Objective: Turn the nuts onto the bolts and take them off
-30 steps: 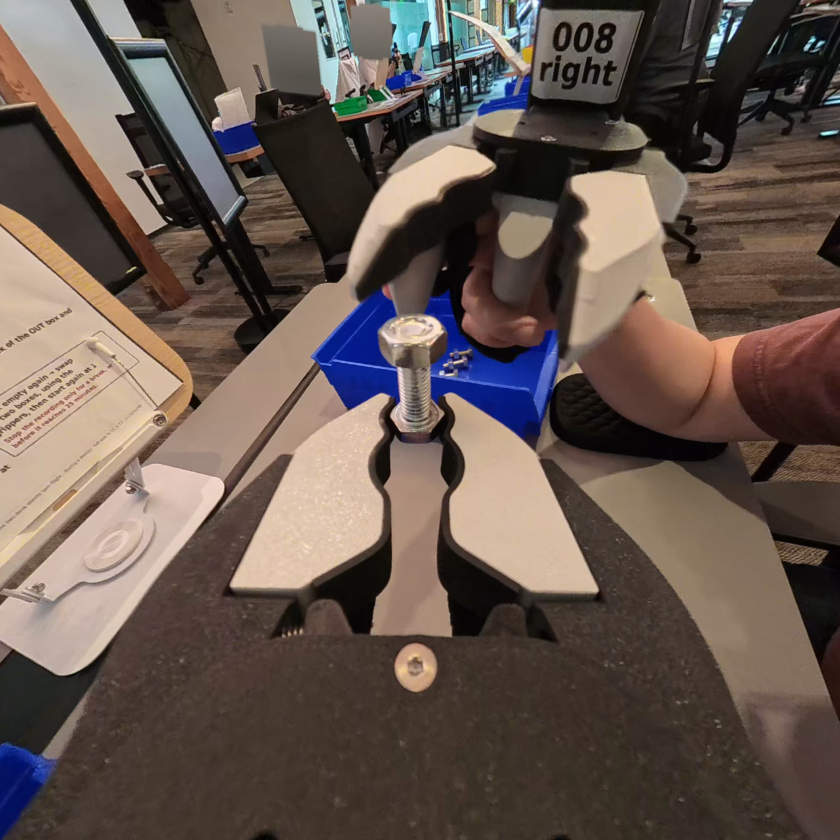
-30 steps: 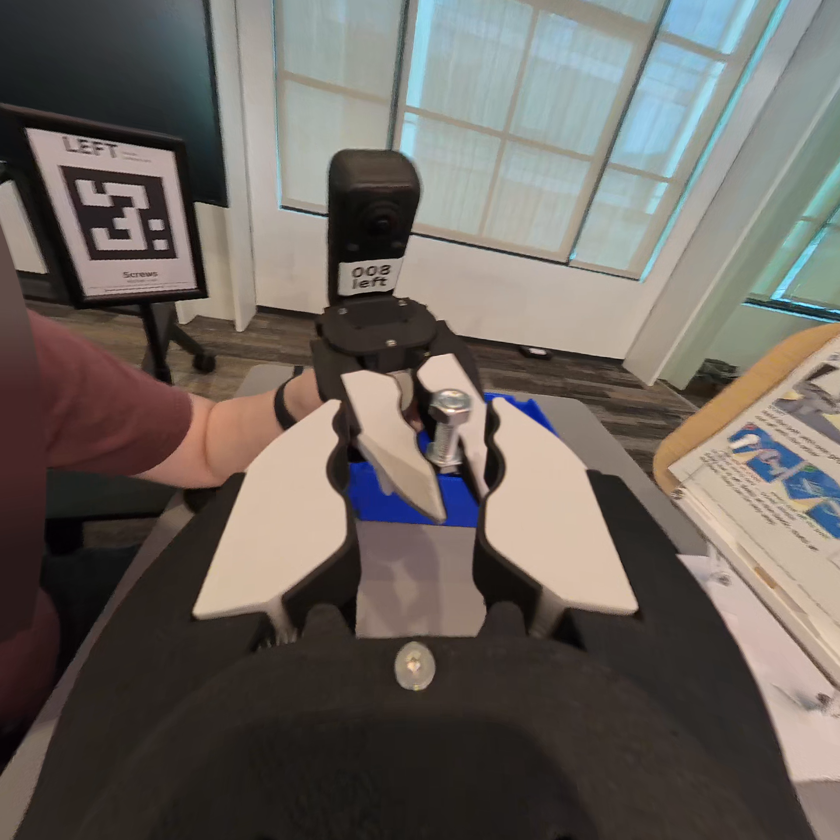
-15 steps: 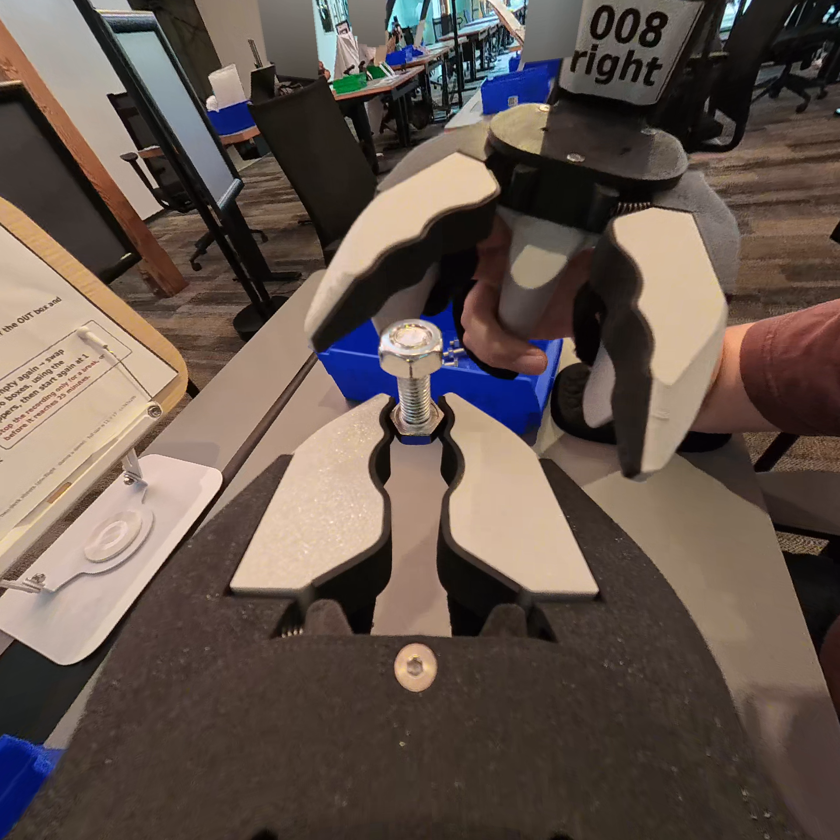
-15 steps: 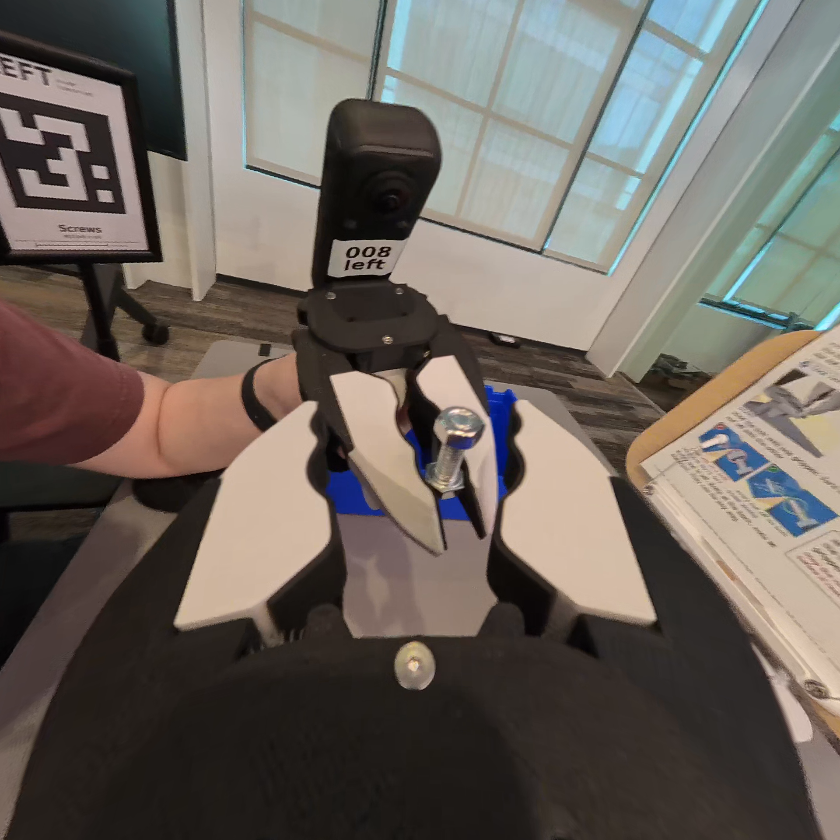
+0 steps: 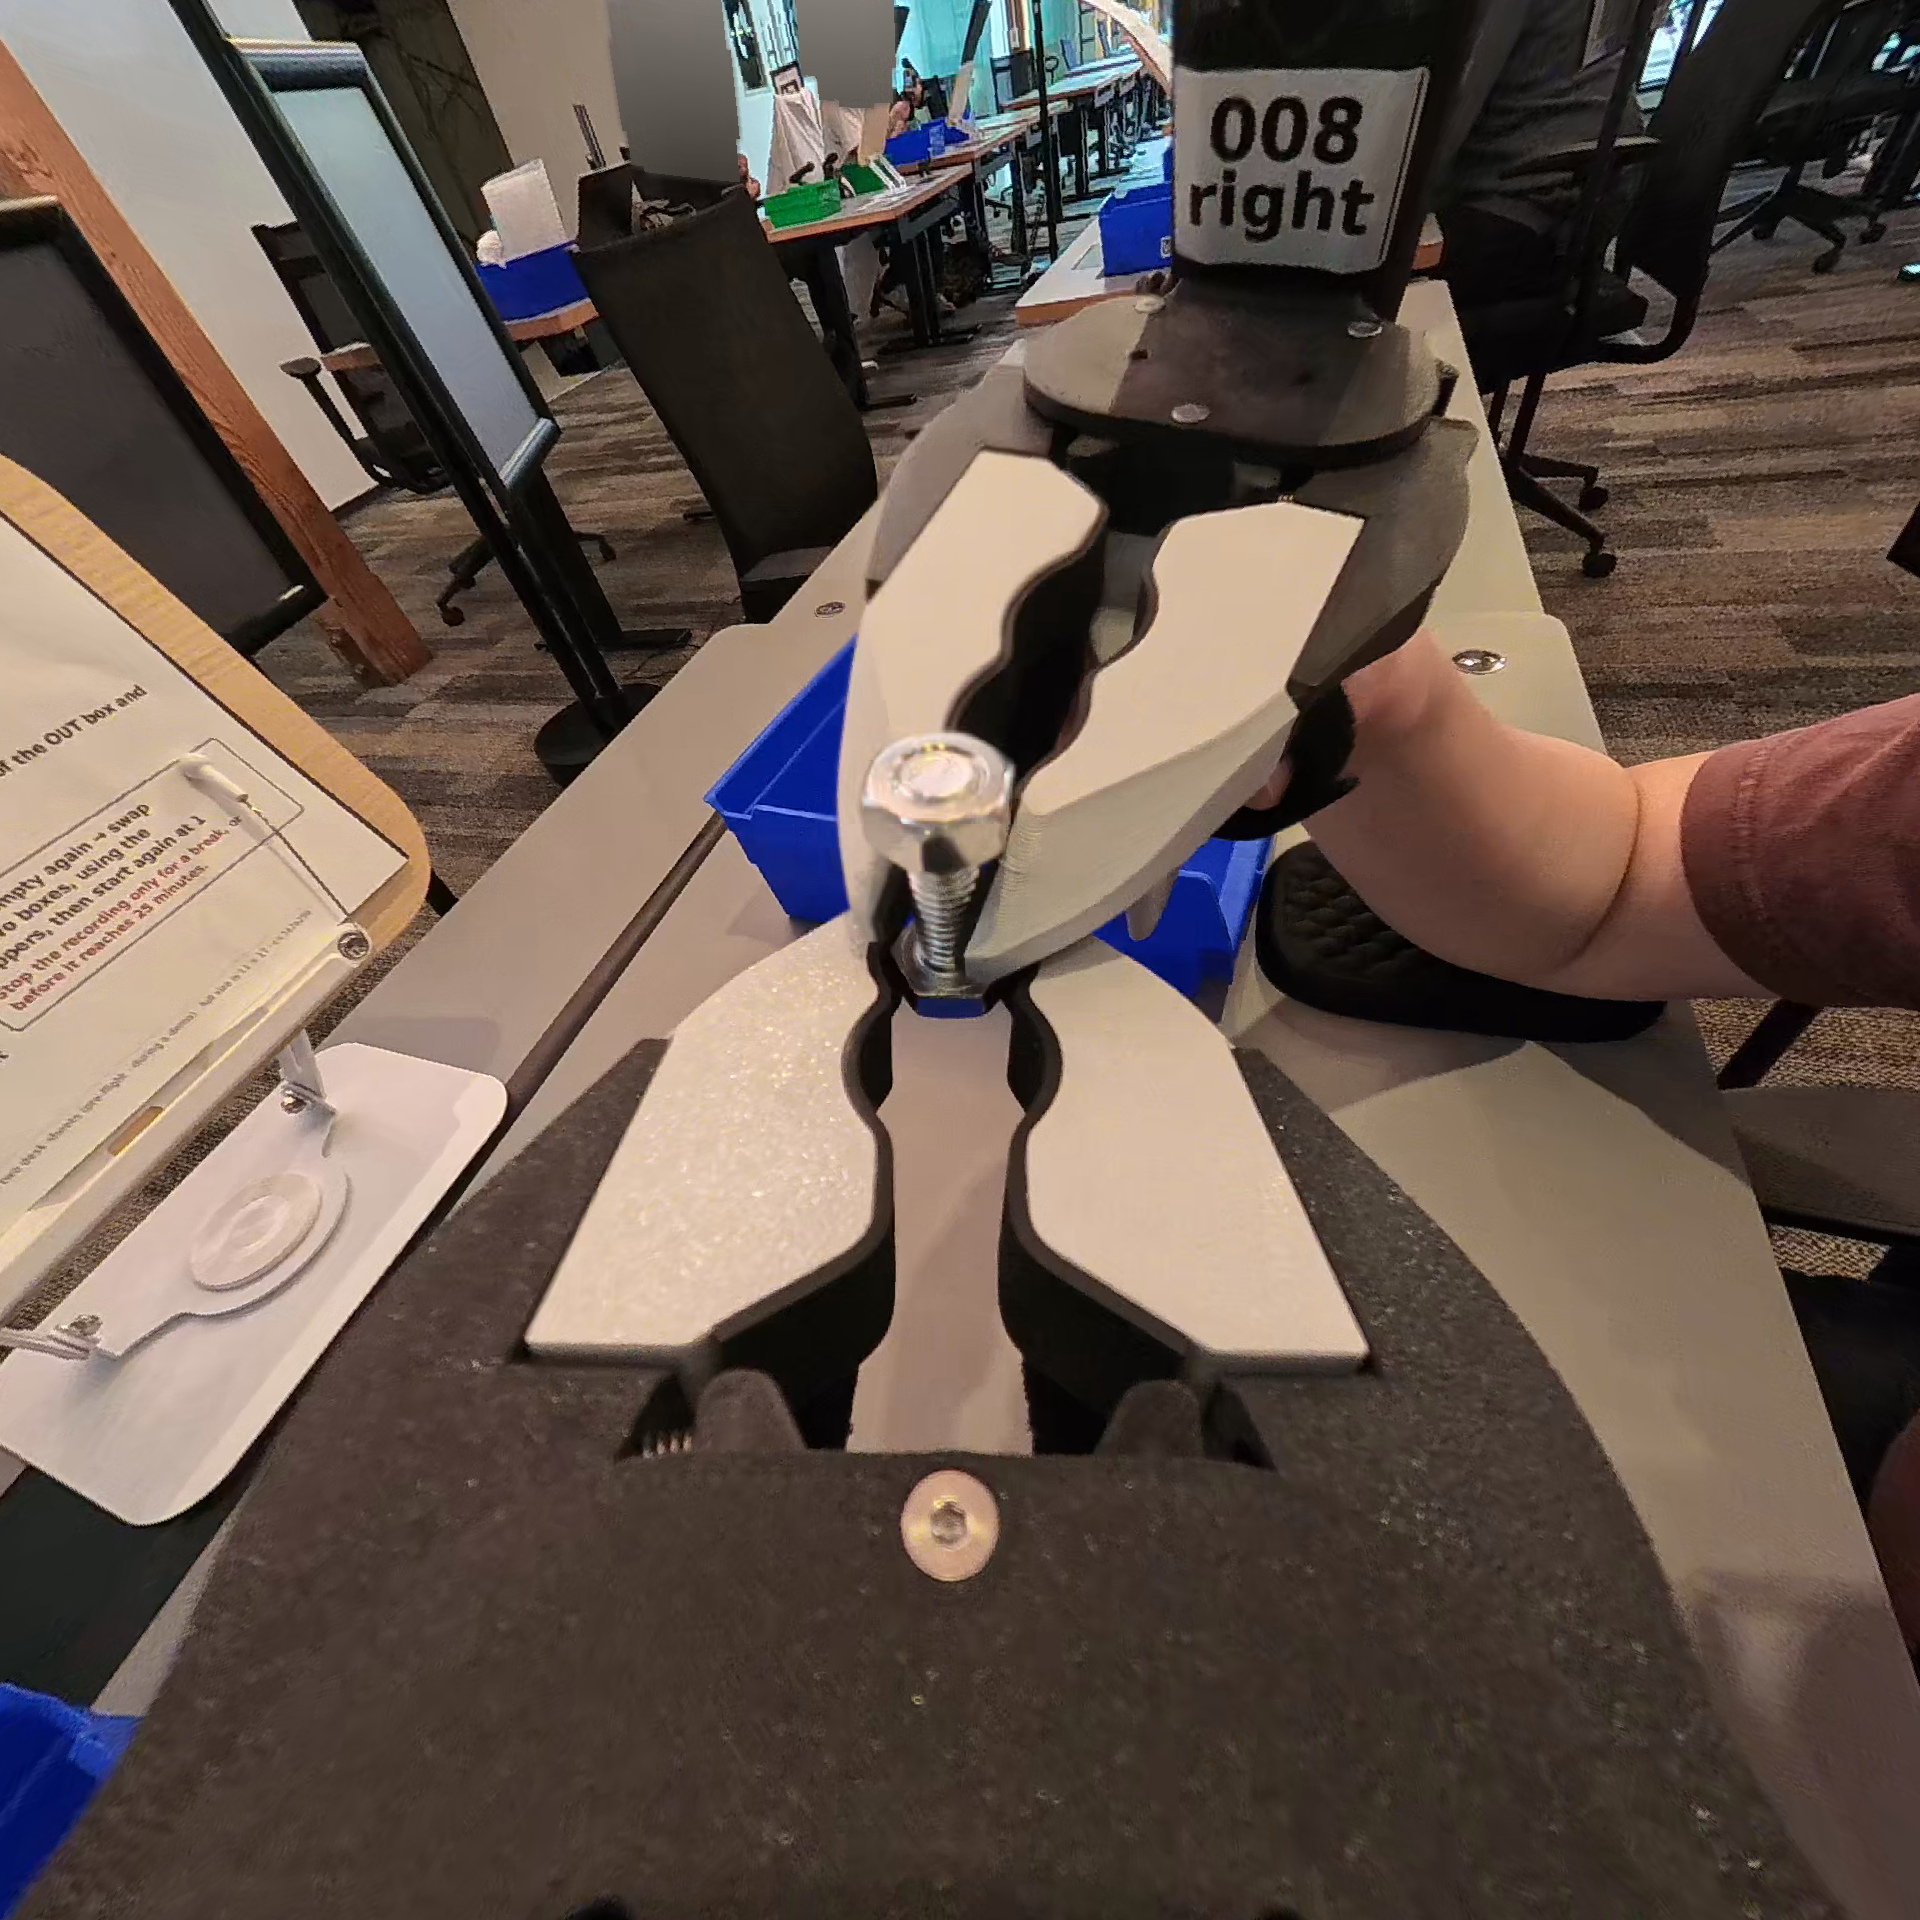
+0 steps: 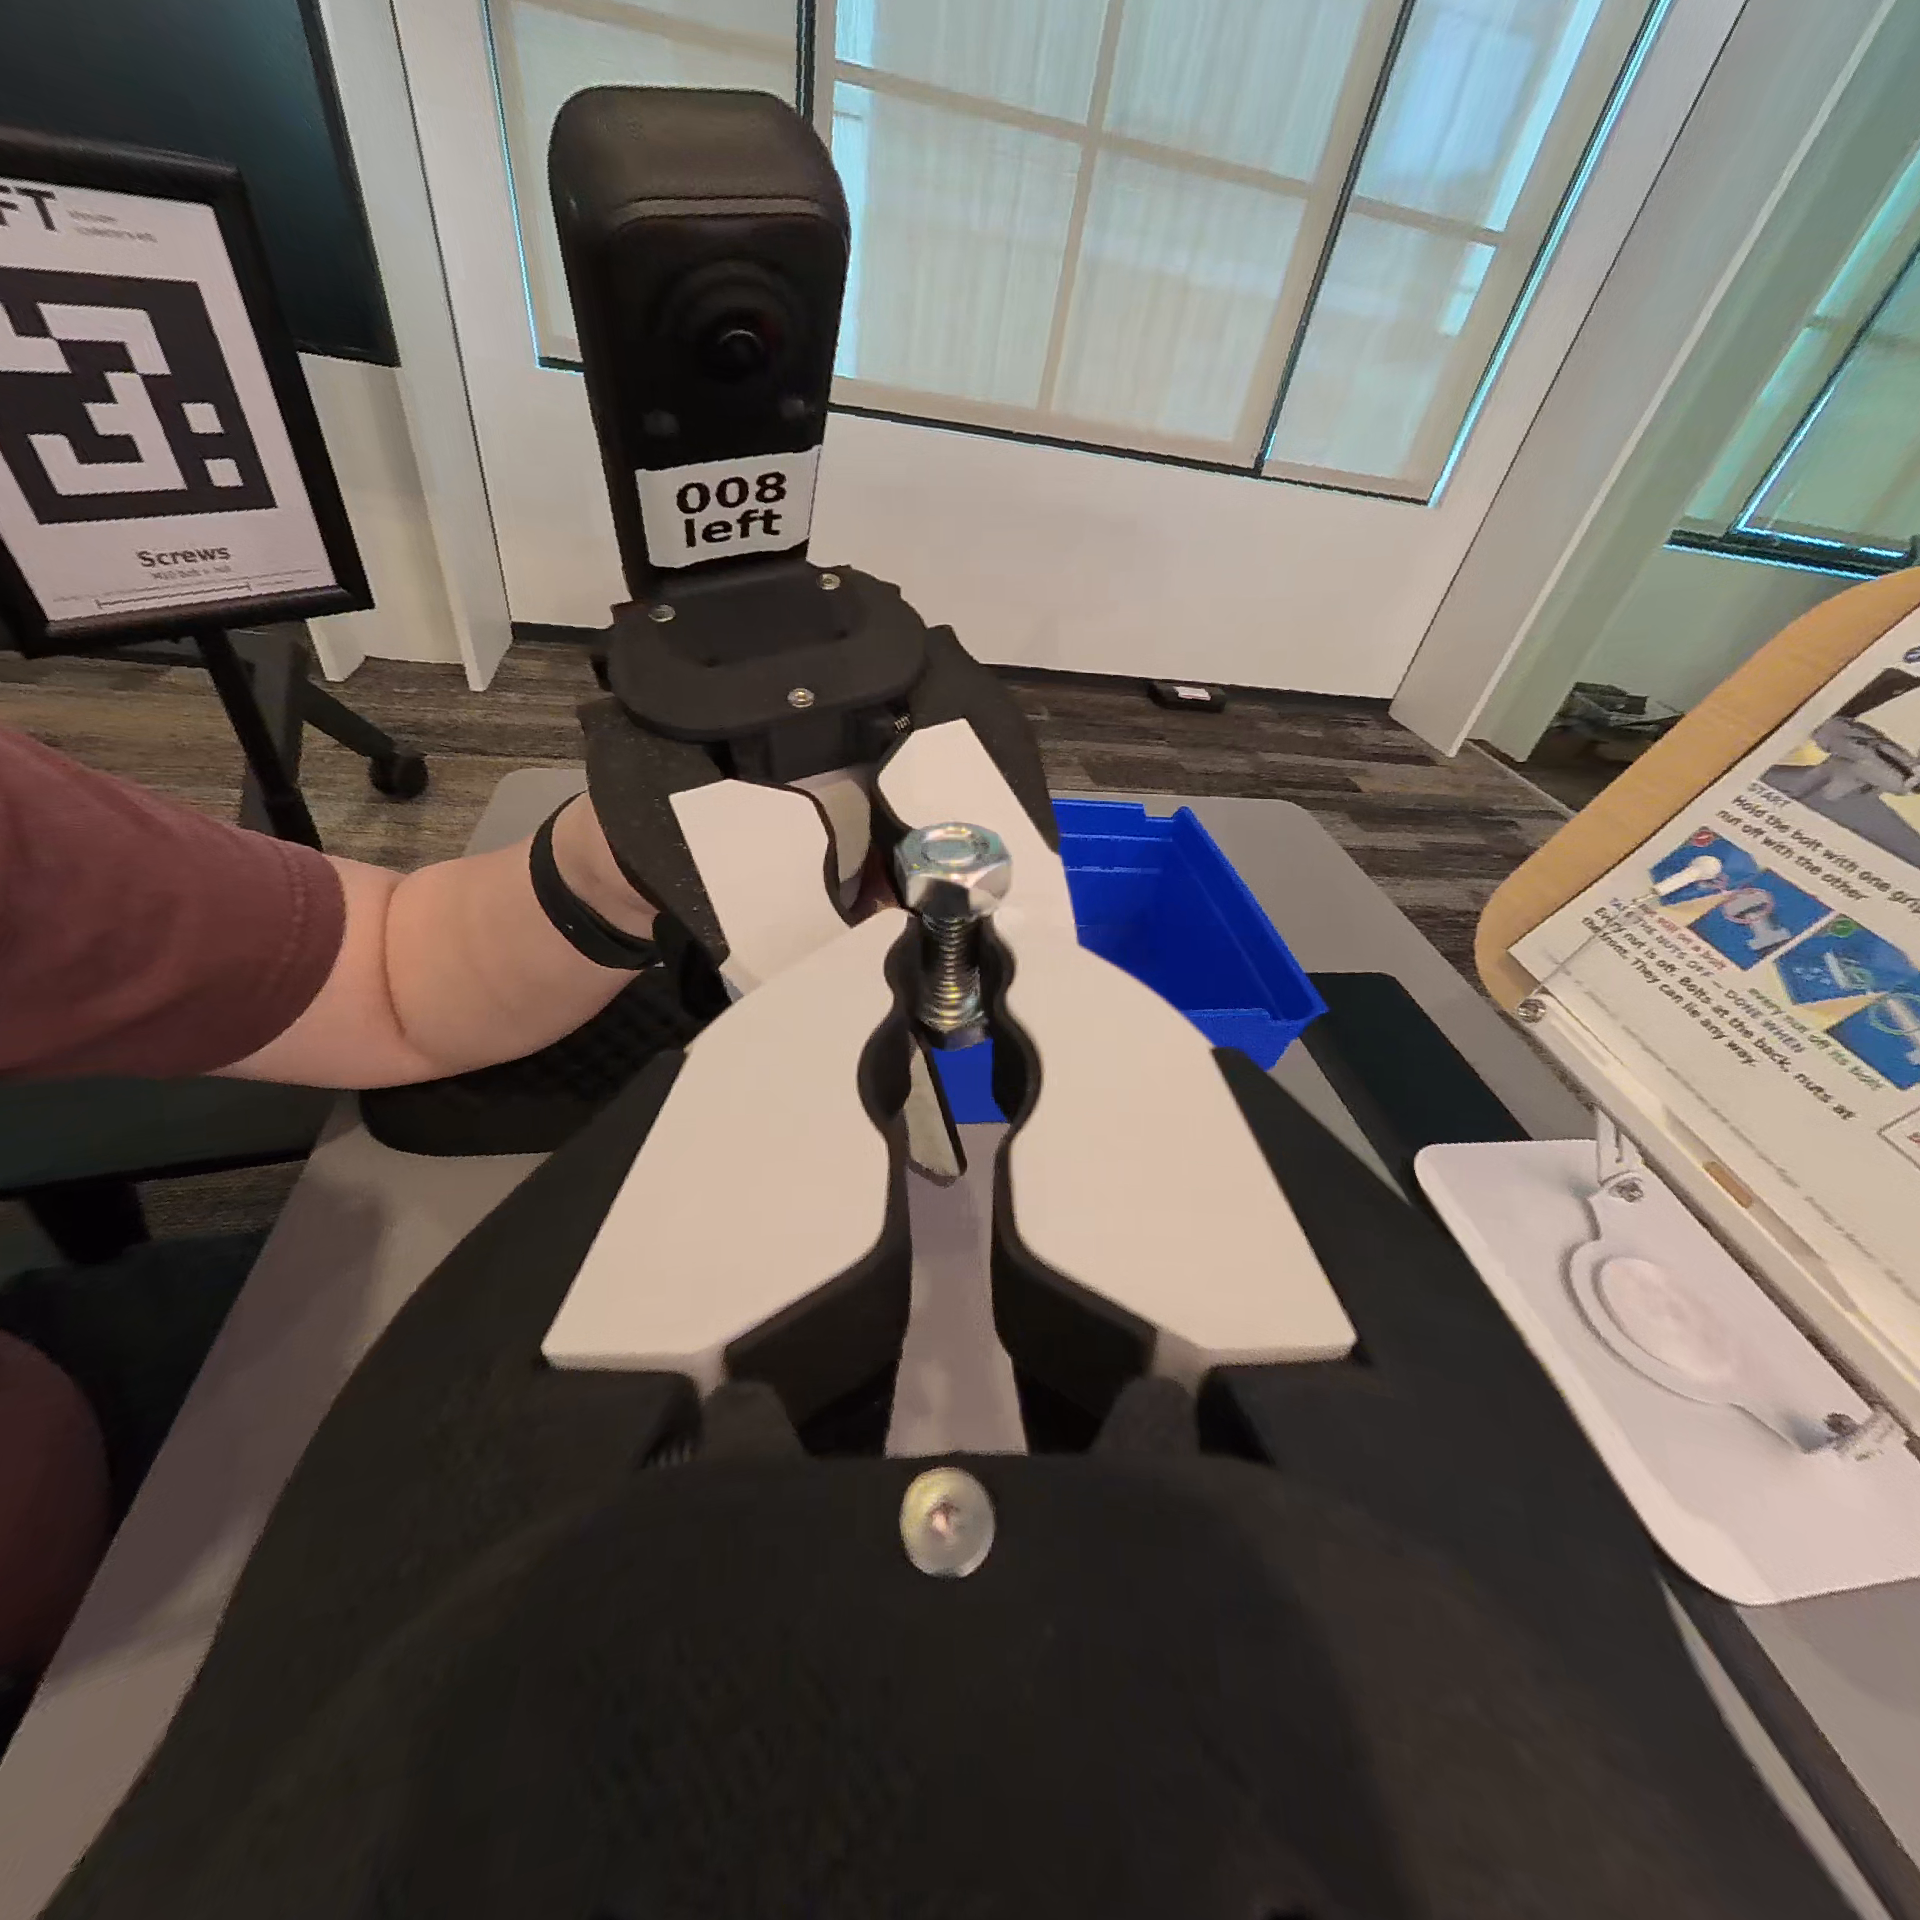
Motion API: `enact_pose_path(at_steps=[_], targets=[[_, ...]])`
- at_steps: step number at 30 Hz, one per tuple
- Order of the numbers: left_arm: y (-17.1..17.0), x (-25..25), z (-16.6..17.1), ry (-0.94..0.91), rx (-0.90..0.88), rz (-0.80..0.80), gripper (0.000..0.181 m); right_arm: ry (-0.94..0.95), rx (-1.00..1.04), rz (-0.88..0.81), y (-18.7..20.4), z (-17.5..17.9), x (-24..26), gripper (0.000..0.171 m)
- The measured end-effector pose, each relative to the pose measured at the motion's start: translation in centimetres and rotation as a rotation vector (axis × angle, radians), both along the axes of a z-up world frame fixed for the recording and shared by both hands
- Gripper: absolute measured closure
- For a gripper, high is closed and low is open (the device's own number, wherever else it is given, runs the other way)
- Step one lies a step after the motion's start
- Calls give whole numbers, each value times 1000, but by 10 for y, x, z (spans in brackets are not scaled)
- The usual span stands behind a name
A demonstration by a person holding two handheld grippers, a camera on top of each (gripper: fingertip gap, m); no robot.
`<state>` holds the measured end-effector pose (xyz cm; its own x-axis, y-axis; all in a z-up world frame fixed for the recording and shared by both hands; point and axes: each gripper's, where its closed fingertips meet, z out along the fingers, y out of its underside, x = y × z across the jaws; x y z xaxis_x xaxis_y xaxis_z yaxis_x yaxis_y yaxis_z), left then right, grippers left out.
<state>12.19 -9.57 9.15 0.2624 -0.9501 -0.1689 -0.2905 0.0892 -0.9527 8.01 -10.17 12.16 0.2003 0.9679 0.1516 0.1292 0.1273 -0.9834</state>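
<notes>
Two grippers meet over the grey desk point(image 5: 1507, 1195). The left gripper point(image 5: 940, 987) pinches the nut point(image 5: 940, 982) at the foot of the upright bolt point(image 5: 935, 821), while the right gripper point(image 6: 951, 961) closes narrowly around the threaded shank below the head. Behind them a blue bin point(image 6: 1174, 935) sits mid-desk. An instruction board point(image 5: 135, 904) on a white stand occupies the desk's edge beside the grippers.

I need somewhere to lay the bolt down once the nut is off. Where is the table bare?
Bare grey table lies between the blue bin and the white stand base. In the left wrist view, another strip runs between bin and stand. The middle is crowded: both grippers meet at the bolt.
</notes>
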Motion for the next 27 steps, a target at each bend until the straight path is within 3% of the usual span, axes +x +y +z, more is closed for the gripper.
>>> enact_pose_path(at_steps=[10, 20, 21, 24, 27], targets=[[-14, 4, 7, -69, -58, -115, 160, 163, -217, 252, -13, 10, 1, 161], [-17, 5, 1, -13, -6, -121, 166, 89, -59, 253, -18, 4, 2, 161], [-17, 6, 1, -11, -2, -117, 166, 85, -48, 250, -18, 4, 3, 159], [-15, 4, 1, -2, 10, -96, 166, 73, -32, 241, -19, 7, 7, 131], [-11, 2, 0, 5, 9, -75, 166, 99, 25, 216, -19, 15, 14, 126]])
